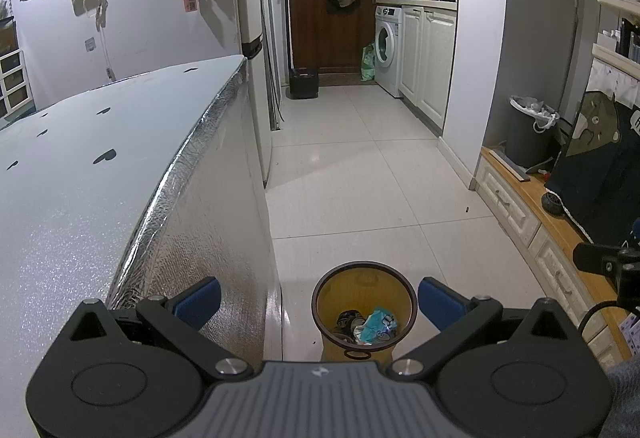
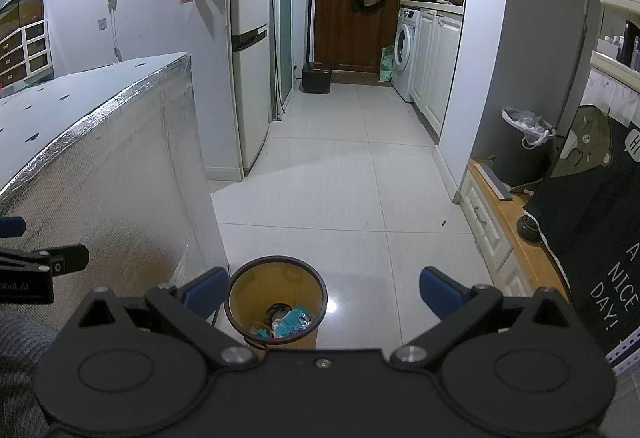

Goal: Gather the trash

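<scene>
A small yellow waste bin (image 1: 362, 290) with a dark rim stands on the white tiled floor beside the table. It holds crumpled trash (image 1: 374, 324), including a teal wrapper. In the right wrist view the same bin (image 2: 276, 288) sits low and left of centre, with the trash (image 2: 290, 320) inside. My left gripper (image 1: 320, 302) is open above the bin, nothing between its blue pads. My right gripper (image 2: 322, 296) is open too and holds nothing. Each gripper shows at the edge of the other's view.
A table (image 1: 100, 166) wrapped in silver foil fills the left. A fridge (image 2: 250, 50) stands behind it. A low wooden cabinet (image 2: 496, 222) runs along the right, with a dark bagged bin (image 2: 522, 146) and a black cloth on it. The tiled corridor leads to a washing machine (image 1: 387, 48).
</scene>
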Demonstrator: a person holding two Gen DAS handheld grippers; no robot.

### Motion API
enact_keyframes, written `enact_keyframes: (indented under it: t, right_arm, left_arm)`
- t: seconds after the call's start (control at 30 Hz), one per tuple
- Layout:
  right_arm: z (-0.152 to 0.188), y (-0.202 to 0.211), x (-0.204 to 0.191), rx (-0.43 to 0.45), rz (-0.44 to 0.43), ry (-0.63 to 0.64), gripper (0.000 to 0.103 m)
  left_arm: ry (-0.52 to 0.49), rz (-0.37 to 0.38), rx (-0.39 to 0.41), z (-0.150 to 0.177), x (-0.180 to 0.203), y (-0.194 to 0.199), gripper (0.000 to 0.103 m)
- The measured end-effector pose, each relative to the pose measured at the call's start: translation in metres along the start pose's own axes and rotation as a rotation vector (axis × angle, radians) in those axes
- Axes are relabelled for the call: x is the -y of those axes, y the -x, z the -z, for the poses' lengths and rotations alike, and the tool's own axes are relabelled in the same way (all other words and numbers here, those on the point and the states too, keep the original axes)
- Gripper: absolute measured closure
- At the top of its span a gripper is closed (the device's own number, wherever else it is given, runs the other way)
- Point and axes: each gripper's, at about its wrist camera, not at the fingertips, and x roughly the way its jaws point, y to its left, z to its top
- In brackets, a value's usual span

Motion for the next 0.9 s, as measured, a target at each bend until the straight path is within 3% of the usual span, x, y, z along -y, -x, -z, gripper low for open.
enact_keyframes:
  t: [0.9]
  right_arm:
    - [-0.0008, -0.0002, -0.0003, -0.001, -0.001, 0.0, 0.0]
  left_arm:
    - [-0.011, 0.006, -0.006, 0.0009, -0.0026, -0.0019, 0.0]
